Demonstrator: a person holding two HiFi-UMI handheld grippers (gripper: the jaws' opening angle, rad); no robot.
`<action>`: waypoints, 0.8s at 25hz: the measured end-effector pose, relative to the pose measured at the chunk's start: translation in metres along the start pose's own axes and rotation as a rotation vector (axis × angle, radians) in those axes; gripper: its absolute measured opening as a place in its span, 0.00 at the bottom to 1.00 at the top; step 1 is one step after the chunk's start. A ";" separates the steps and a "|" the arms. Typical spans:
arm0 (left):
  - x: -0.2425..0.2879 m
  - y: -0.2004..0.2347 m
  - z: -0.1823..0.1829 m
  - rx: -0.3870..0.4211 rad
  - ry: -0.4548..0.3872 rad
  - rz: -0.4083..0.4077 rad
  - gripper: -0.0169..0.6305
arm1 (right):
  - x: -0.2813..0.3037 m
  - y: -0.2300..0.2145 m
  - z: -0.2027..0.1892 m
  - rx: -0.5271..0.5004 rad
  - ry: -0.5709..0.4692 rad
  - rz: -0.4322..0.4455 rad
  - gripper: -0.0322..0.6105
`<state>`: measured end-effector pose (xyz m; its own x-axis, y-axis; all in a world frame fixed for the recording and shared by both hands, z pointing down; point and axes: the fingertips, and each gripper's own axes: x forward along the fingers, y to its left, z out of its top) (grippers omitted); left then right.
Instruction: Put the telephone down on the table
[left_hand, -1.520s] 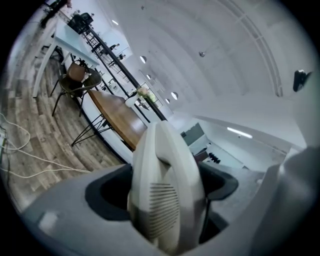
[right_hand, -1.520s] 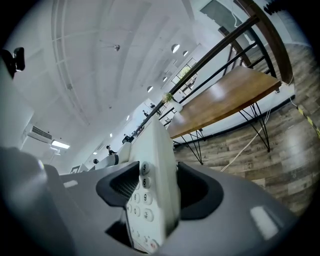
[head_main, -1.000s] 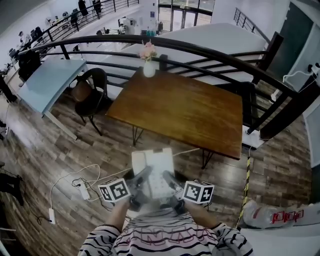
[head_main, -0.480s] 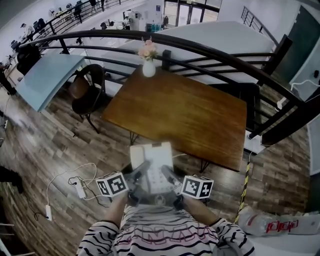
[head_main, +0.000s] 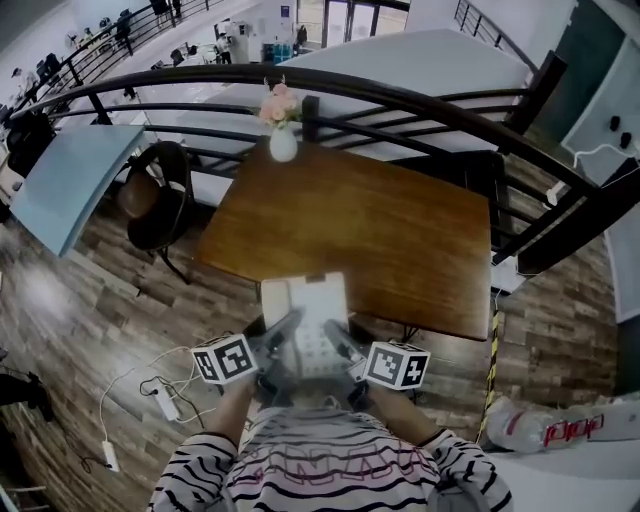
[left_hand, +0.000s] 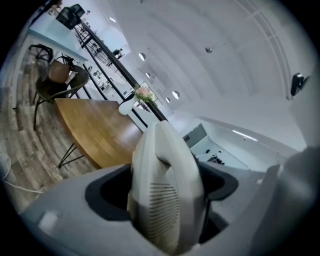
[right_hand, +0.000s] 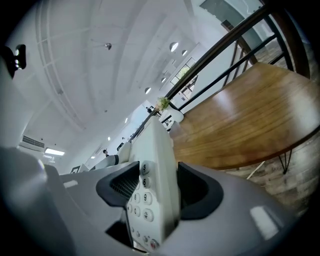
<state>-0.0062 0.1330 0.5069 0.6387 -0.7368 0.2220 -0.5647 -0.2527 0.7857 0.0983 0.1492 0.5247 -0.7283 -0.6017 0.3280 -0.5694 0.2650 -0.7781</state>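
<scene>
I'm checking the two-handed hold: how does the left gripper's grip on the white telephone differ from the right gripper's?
The left gripper clamps the white telephone's handset side, across the ribbed earpiece; the right gripper clamps the keypad side, at the number buttons. The left gripper spans a thicker part than the right gripper. Both are shut on the telephone, near the brown wooden table.

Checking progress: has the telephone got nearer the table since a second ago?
Yes. The telephone has advanced toward the wooden table; its far end now overlaps the near edge.
</scene>
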 end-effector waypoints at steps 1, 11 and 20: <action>0.000 0.004 0.012 0.005 0.009 -0.007 0.66 | 0.010 0.005 0.003 0.002 -0.011 -0.008 0.42; -0.013 0.079 0.123 0.038 0.120 -0.064 0.66 | 0.128 0.056 0.016 0.056 -0.109 -0.076 0.42; -0.010 0.132 0.192 0.065 0.187 -0.082 0.66 | 0.209 0.076 0.027 0.101 -0.162 -0.102 0.42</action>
<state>-0.1873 -0.0131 0.4979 0.7666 -0.5840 0.2669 -0.5351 -0.3514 0.7682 -0.0872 0.0232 0.5196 -0.5931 -0.7371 0.3239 -0.5903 0.1245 -0.7975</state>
